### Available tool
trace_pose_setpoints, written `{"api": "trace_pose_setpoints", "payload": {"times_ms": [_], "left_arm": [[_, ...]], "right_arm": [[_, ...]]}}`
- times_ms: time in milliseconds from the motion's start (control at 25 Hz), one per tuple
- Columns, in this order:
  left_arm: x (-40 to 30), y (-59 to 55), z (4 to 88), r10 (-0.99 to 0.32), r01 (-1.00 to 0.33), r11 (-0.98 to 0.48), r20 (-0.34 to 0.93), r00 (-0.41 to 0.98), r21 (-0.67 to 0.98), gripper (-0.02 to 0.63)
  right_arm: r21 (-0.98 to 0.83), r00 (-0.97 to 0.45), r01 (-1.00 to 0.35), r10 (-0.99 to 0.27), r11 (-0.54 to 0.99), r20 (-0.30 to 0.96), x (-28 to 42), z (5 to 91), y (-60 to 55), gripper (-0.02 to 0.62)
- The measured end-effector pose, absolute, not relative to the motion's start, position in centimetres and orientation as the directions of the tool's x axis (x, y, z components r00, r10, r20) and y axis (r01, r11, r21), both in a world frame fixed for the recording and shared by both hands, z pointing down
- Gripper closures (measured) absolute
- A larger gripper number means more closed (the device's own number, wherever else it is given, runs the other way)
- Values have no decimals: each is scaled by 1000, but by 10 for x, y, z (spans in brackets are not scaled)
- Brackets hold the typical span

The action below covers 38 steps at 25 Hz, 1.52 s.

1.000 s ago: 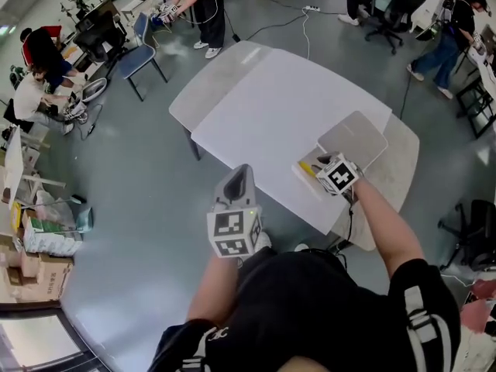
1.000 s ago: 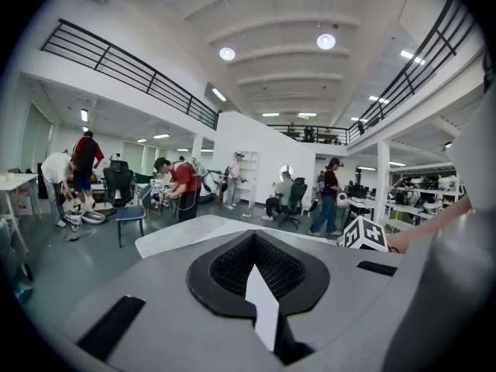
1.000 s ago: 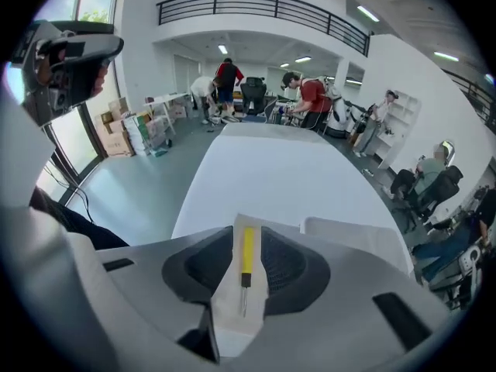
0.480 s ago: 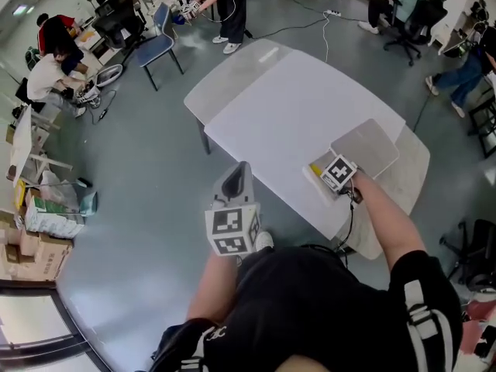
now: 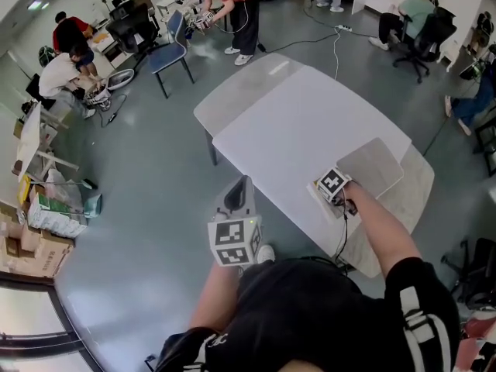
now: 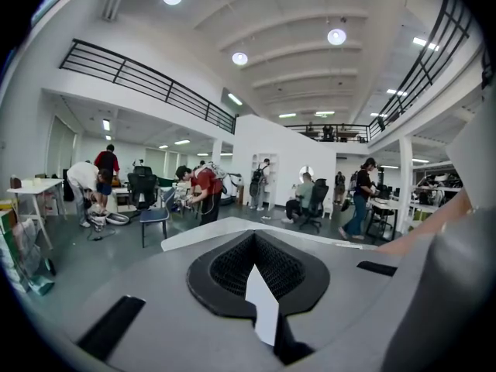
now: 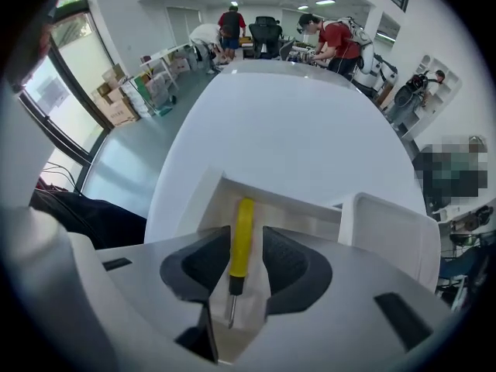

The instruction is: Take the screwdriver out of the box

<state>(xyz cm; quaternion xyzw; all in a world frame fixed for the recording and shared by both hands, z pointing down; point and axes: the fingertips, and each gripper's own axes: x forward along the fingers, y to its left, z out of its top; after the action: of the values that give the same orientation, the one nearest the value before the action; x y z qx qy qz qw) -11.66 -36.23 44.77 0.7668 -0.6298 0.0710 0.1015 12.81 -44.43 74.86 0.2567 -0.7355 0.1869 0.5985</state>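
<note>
The right tongs (image 7: 246, 273), having dropped over the box (image 7: 203, 192) on the worktop (image 7: 287, 122), are spreading either side of the screwdriver (image 7: 242, 239) lying inside, ready to pinch it but not yet touching, while the left tongs (image 6: 256, 277) are hanging pressed together and empty.

Black shirt (image 5: 310, 308), seemingly white-striped sleeve (image 5: 422, 310)

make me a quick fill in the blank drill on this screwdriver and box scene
1. The screwdriver has a ___ handle.
2. It lies in an open box whose walls are ___.
3. The left gripper hovers beside the table, over the grey ___.

Missing words: yellow; white; floor
</note>
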Motion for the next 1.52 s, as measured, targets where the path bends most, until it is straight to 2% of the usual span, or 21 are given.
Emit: {"api": "trace_pose_setpoints", "payload": {"times_ms": [280,360,560,840,1200,1520], "left_arm": [[-113,-371,450,-949,-979,-196,241,205,63,594],[-110,-372,450,-947,-978,-201,243,211,62,594],[-105,-378,454,-940,-973,-223,253,230,58,594],[-86,-389,457,-921,-954,-294,249,300,62,594],[-51,-403,453,-893,-923,-379,234,384,68,594],[-20,-412,446,-866,-890,-452,209,455,65,594]], "right_arm": [[62,-91,-600,-145,798,985,125,761,-451,499],[43,-106,-618,-137,785,985,126,764,-449,522],[-16,-164,-636,-115,771,980,127,753,-441,528],[-11,-231,-651,-185,759,955,124,727,-436,529],[27,-351,-725,-403,688,845,133,661,-441,531],[50,-414,-828,-668,559,618,135,572,-448,531]]}}
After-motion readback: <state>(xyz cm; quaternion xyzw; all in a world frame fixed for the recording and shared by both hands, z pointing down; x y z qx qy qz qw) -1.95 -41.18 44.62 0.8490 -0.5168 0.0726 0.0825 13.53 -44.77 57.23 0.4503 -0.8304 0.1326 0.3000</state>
